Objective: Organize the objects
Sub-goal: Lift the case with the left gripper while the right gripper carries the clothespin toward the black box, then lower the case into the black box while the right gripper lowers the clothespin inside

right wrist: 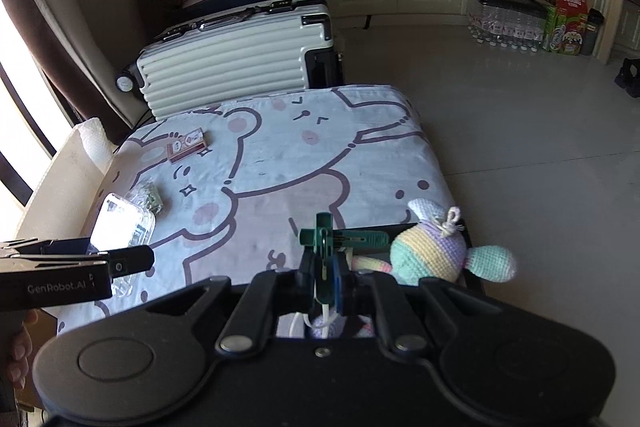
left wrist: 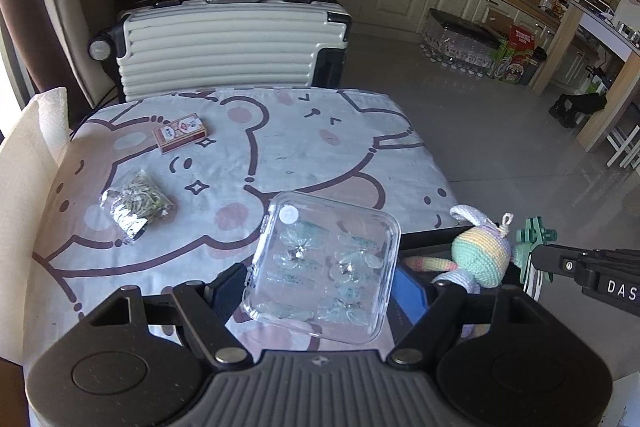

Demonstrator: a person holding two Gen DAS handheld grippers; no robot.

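Left gripper grips the clear box — right gripper clamps a green clip at the table's near edge.

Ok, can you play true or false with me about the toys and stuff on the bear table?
1. The left gripper holds a clear plastic box. True.
2. The right gripper is wide open and empty. False: it is shut on a green clip.
3. The card box lies on the bear cloth. True.
4. The crochet bunny sits on the suitcase. False: it sits at the table's near right edge.
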